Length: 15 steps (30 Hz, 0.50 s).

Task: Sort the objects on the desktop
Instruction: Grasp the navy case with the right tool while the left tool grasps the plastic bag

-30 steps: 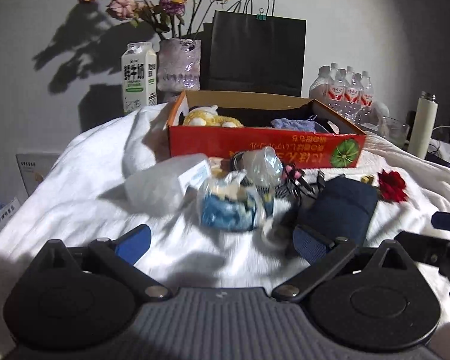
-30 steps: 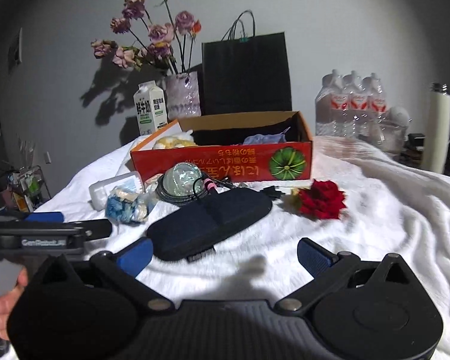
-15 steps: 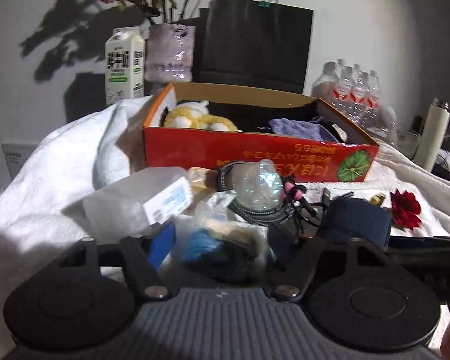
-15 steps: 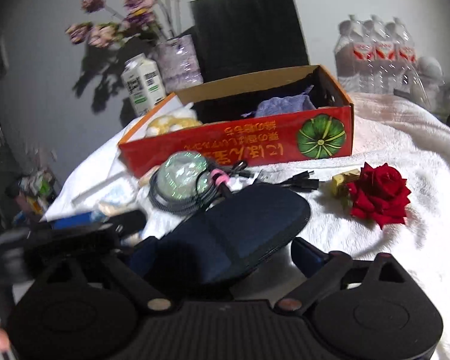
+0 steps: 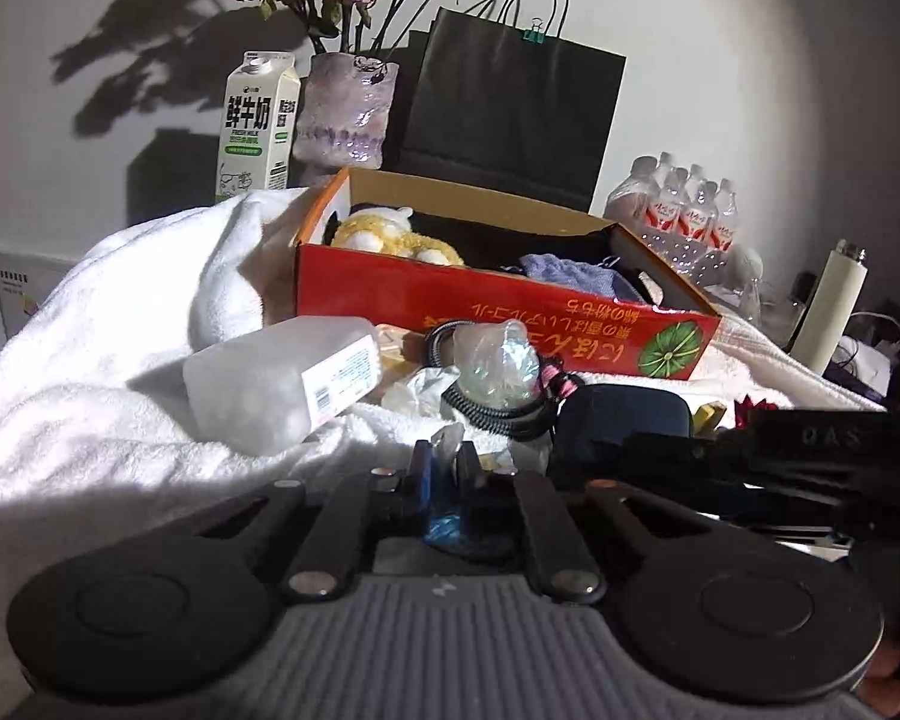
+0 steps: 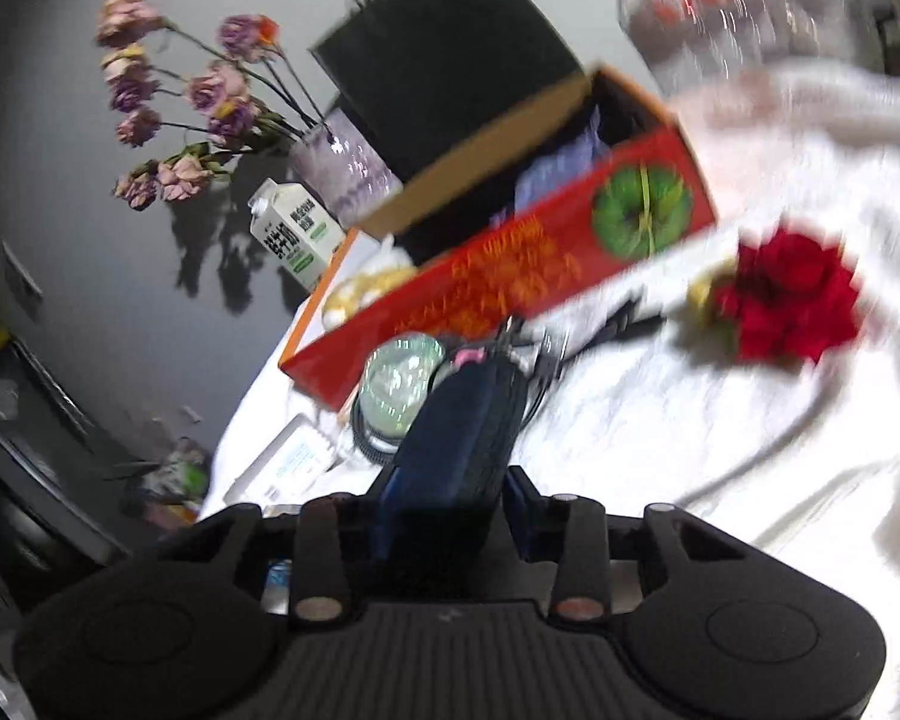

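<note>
Gripping both picks: left gripper (image 5: 444,462) fingers are together on a crinkly packet (image 5: 447,441); right gripper (image 6: 450,492) fingers are closing around the dark case (image 6: 462,420) — next, carrying them to the red box (image 6: 510,282) at twelve o'clock.

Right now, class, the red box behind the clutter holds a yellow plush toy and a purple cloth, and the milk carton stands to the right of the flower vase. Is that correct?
One detail is wrong. The left wrist view shows the milk carton standing to the left of the flower vase, not the right. The red box does hold the yellow plush toy and the purple cloth.
</note>
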Each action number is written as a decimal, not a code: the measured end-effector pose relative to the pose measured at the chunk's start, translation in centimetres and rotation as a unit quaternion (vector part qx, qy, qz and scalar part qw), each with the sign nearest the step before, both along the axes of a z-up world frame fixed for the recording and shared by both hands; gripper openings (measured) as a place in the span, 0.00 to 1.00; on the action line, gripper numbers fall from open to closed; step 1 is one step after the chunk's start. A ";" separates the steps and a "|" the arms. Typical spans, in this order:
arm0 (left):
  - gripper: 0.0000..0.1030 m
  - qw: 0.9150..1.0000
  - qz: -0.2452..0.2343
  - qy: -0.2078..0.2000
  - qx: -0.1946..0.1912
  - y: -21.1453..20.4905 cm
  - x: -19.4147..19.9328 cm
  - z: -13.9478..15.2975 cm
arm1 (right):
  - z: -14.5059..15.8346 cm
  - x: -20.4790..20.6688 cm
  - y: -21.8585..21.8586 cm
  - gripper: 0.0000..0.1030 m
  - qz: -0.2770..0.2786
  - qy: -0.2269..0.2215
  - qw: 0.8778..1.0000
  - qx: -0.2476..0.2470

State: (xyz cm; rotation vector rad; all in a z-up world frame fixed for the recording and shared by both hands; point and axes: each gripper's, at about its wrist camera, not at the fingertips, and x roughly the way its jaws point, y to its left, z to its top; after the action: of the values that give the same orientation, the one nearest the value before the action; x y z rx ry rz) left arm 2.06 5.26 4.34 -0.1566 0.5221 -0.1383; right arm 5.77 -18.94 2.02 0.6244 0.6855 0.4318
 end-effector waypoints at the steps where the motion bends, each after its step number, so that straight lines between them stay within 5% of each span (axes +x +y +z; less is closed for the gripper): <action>1: 0.08 1.000 0.001 0.003 -0.003 0.1 -0.1 0.0 | -0.3 0.2 0.1 0.37 0.002 0.004 1.000 0.008; 3: 0.07 1.000 -0.001 0.006 -0.014 0.1 -0.4 0.0 | -0.7 0.7 0.6 0.39 0.014 0.009 1.000 0.014; 8: 0.07 1.000 0.009 -0.007 -0.018 0.5 -2.8 1.3 | 0.1 -0.6 1.3 0.25 0.006 -0.007 1.000 0.004; 15: 0.07 0.999 0.025 -0.043 -0.005 0.4 -7.9 3.3 | 3.4 -7.4 -0.2 0.21 -0.019 -0.092 0.994 -0.055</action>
State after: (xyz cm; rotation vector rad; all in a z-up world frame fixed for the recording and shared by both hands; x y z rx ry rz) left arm -5.79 5.66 7.60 -0.1736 0.4305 -0.0980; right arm -1.59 -19.18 5.41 0.4857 0.5167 0.4075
